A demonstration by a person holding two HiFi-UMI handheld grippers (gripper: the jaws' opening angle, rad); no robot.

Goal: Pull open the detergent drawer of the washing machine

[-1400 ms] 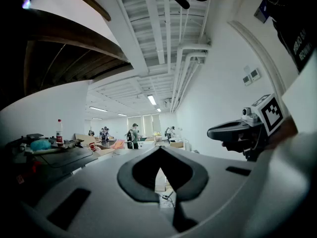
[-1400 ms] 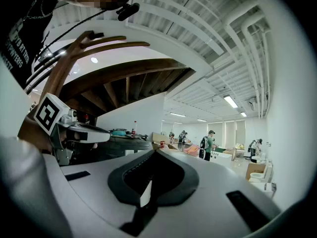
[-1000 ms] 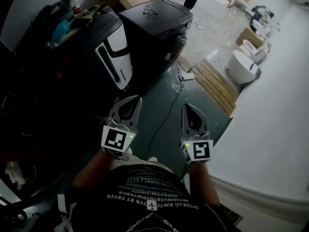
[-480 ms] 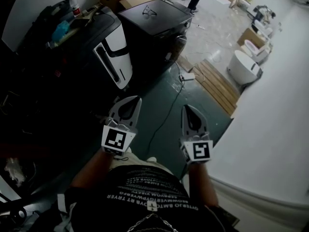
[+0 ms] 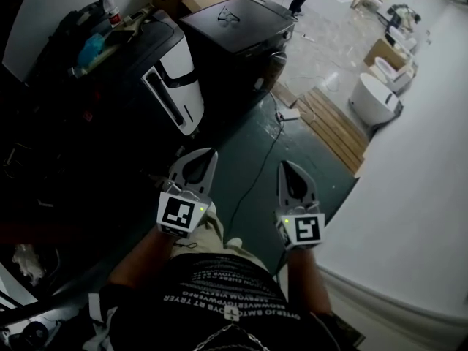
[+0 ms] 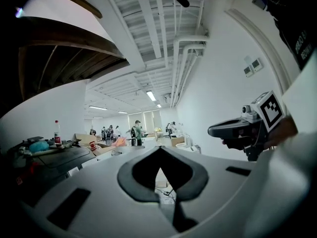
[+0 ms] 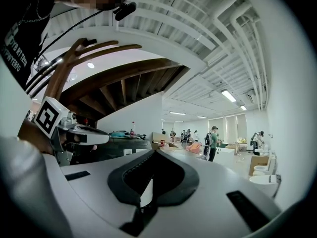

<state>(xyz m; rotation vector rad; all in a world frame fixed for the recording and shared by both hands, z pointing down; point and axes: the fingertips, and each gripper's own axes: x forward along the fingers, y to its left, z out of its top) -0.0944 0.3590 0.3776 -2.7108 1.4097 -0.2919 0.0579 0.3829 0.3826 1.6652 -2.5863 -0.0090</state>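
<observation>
Green floor (image 5: 228, 143), two grippers (image 5: 213, 153) (image 5: 281, 164), two washers (image 5: 175, 86) (image 5: 235, 26)

White lettering across the person's black shirt (image 5: 227, 298), upside down, unreadable

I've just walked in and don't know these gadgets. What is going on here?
A person stands on the green floor with a hand-held claw in each hand. The left claw and the right claw are both shut and empty, and they point forward side by side. A dark machine with a white front and a black machine stand ahead to the left. Neither claw touches them, so no drawer is being pulled yet.
</observation>
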